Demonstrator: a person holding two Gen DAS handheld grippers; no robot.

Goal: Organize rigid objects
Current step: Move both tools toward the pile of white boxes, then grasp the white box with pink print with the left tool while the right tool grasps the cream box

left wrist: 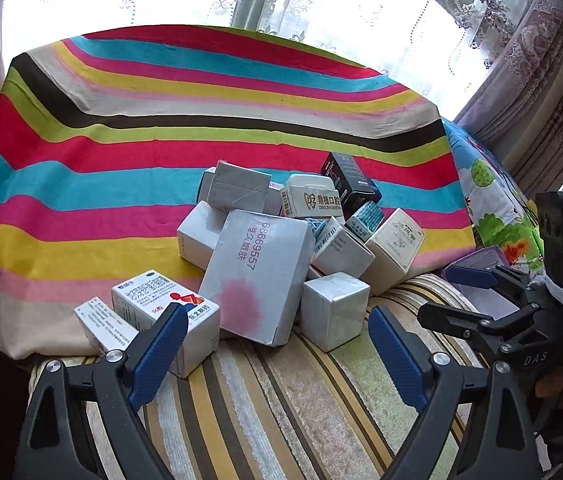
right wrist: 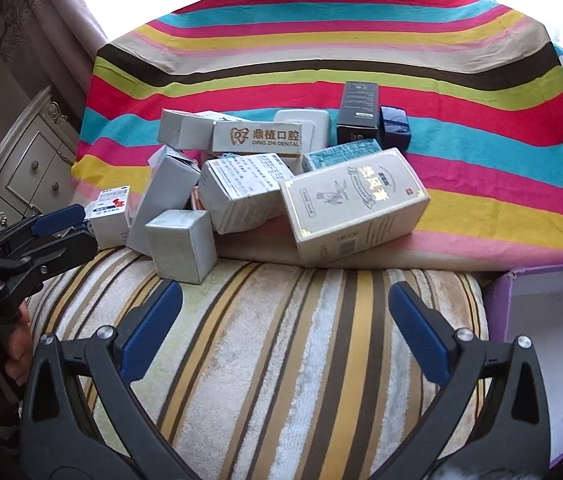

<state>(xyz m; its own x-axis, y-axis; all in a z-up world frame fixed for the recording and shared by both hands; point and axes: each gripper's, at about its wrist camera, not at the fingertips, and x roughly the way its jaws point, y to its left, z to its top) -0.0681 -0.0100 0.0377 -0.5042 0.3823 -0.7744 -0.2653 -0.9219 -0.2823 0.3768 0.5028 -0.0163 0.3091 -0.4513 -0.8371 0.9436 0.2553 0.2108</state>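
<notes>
A heap of small cardboard boxes lies where the rainbow-striped cloth (left wrist: 81, 160) meets a striped towel (right wrist: 281, 340). In the left wrist view a large white box with a pink blot (left wrist: 257, 276) leans at the front, with a silver cube (left wrist: 333, 312) and a medicine box (left wrist: 169, 312) beside it. My left gripper (left wrist: 277, 344) is open and empty just short of them. In the right wrist view a beige box with gold print (right wrist: 355, 208) and the silver cube (right wrist: 181, 246) lie ahead. My right gripper (right wrist: 285, 320) is open and empty over the towel.
A purple open box (right wrist: 545, 340) stands at the right. A black box (right wrist: 357, 114) and a dark blue cube (right wrist: 394, 124) sit at the back of the heap. A white cabinet (right wrist: 29, 160) stands left. Curtains (left wrist: 521, 60) hang behind.
</notes>
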